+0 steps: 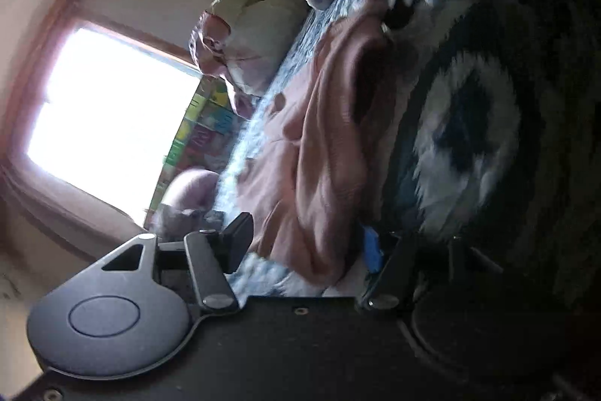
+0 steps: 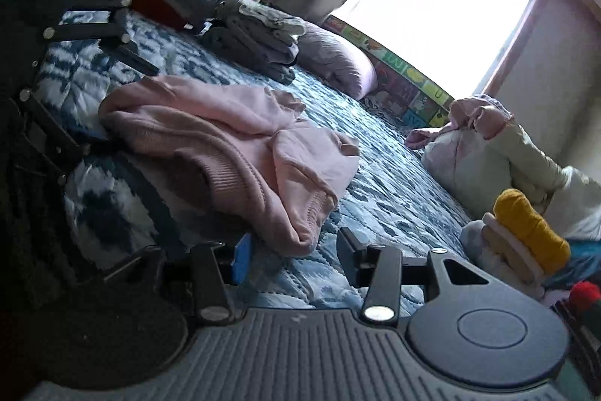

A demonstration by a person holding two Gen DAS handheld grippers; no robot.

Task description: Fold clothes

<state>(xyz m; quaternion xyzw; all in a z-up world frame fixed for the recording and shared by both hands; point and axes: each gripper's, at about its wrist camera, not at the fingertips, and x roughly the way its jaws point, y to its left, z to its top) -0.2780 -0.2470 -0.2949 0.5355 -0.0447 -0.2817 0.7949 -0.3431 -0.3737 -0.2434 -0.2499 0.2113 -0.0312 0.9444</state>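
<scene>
A bed (image 2: 394,190) under a blue-and-white quilt carries the work: finished stacks of folded clothes (image 2: 259,36) sit along its far side near a lilac pillow (image 2: 338,62) and another pile topped by a mustard piece (image 2: 529,232) lies at the near right, so much of the job looks done. The pink sweatshirt (image 2: 233,145) lies crumpled and unfolded mid-bed, evidently the next item. The right gripper (image 2: 293,252) hovers partly open and empty just before its hem, while the left gripper (image 1: 304,245), also part-open, has pink cloth between its fingers, though whether it pinches I cannot tell.
</scene>
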